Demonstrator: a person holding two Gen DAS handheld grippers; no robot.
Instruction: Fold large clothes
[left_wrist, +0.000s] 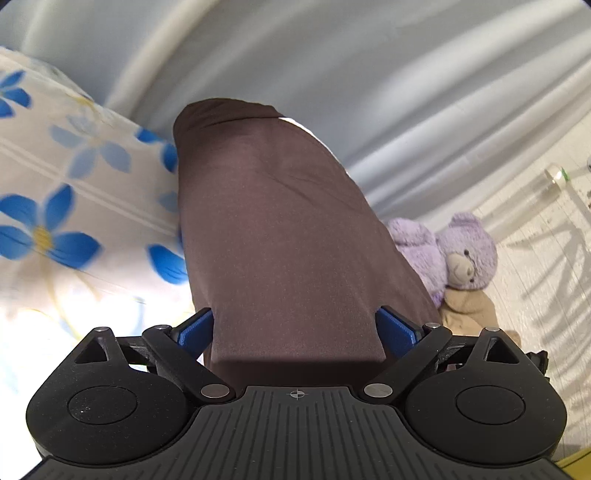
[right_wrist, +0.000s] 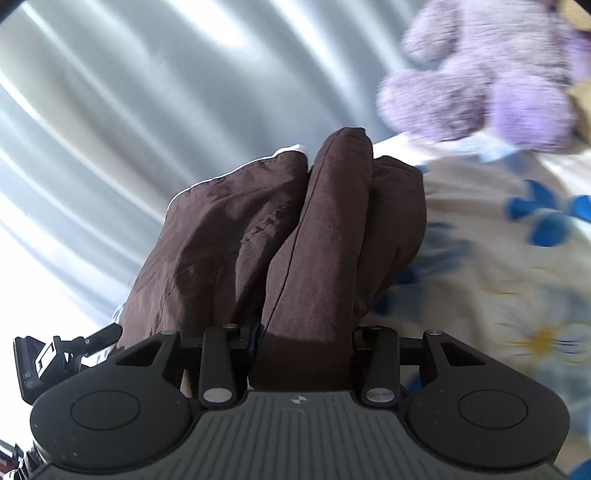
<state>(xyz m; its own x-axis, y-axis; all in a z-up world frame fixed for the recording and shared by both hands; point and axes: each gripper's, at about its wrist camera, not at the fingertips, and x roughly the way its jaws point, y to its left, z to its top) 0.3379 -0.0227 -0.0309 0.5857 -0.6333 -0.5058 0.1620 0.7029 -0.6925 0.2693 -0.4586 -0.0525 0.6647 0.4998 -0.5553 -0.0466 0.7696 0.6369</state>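
Note:
A dark brown garment (left_wrist: 280, 229) hangs between the blue finger pads (left_wrist: 195, 330) of my left gripper (left_wrist: 295, 332). The jaws stand wide apart with the cloth filling the gap, so I cannot tell whether they pinch it. In the right wrist view the same brown garment (right_wrist: 325, 236) bunches in folds over my right gripper (right_wrist: 303, 332). Its jaws are drawn close together on the cloth, and the fingertips are hidden under the fabric. The garment is lifted above a bed with a white sheet with blue flowers (left_wrist: 74, 206).
A purple teddy bear (left_wrist: 458, 251) sits on the bed's edge, also blurred in the right wrist view (right_wrist: 480, 81). Pale grey curtains (left_wrist: 369, 74) hang behind. A white floor (left_wrist: 546, 258) with a clear bottle (left_wrist: 554, 175) lies to the right. The flowered sheet (right_wrist: 498, 258) spreads right of my right gripper.

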